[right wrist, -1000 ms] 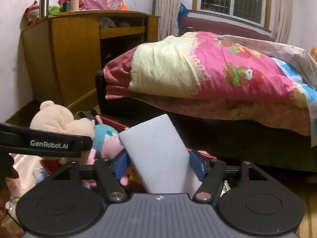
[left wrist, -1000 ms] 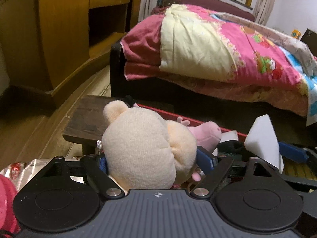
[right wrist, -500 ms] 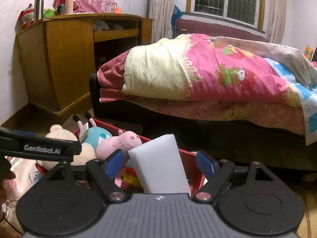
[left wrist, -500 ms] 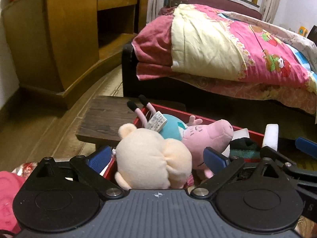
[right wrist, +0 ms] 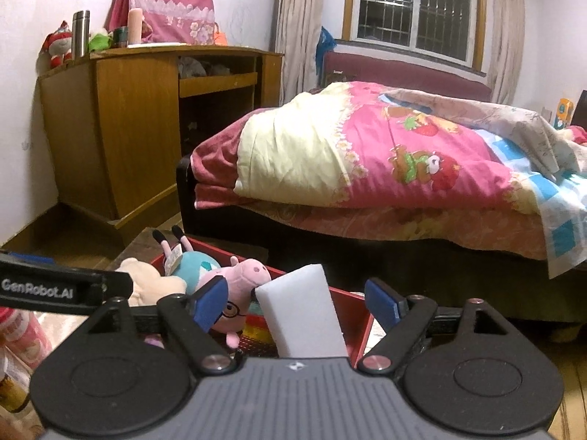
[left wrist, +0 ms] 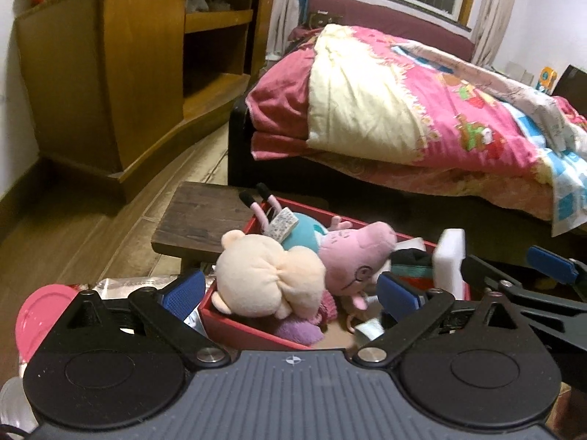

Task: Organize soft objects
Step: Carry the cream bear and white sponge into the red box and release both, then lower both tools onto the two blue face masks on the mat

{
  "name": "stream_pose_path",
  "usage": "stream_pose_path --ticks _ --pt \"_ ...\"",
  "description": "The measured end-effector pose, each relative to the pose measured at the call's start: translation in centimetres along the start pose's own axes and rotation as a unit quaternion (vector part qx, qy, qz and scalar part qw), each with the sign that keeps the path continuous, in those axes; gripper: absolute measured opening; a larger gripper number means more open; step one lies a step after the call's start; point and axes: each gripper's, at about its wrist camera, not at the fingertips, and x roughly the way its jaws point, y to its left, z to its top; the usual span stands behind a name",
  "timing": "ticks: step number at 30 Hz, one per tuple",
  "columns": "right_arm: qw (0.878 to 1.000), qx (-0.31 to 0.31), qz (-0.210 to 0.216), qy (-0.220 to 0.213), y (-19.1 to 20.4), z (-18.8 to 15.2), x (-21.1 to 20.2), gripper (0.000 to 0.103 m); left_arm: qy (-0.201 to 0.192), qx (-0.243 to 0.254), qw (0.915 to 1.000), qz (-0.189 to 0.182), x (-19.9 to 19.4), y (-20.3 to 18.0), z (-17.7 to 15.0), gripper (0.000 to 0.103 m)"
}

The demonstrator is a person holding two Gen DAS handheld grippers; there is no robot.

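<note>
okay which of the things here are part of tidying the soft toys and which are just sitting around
Part of the job: red box, cream plush bear, pink pig plush, white sponge block.

Just around: bed quilt, wooden cabinet, steel flask.

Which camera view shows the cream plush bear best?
The left wrist view: the cream plush bear lies whole and unobstructed in the red box. In the right wrist view it is partly hidden behind the left tool's black arm.

Black left gripper (left wrist: 290, 289) — blue pads (left wrist: 183, 289).
</note>
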Motion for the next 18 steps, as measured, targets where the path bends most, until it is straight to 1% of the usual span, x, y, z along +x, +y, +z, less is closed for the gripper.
stream_pose_path --ticks 5,7,10,14,18 --pt "1.0 0.013 0.003 -0.005 -0.3 -0.2 -2.1 0.06 -0.006 0.008 0.9998 -0.014 -2.9 -0.1 -1.5 0.097" --pt "1.0 0.015 0.011 -0.001 -0.1 -0.6 -3.0 0.061 0.003 0.01 0.9997 -0.022 -3.6 0.1 -2.5 0.097" --pt "1.0 0.001 0.016 0.009 0.7 -1.6 -3.9 0.061 0.017 0.009 0.9994 -0.029 -4.2 0.4 -4.2 0.097" --pt "0.999 -0.024 0.021 0.037 2.0 -3.7 -4.6 0.063 0.044 0.0 0.9986 -0.031 -4.2 1.3 -6.2 0.097" --pt "0.996 -0.018 0.036 0.081 2.5 -6.0 -4.8 0.063 0.072 -0.019 0.9965 -0.038 -3.7 2.1 -7.8 0.097"
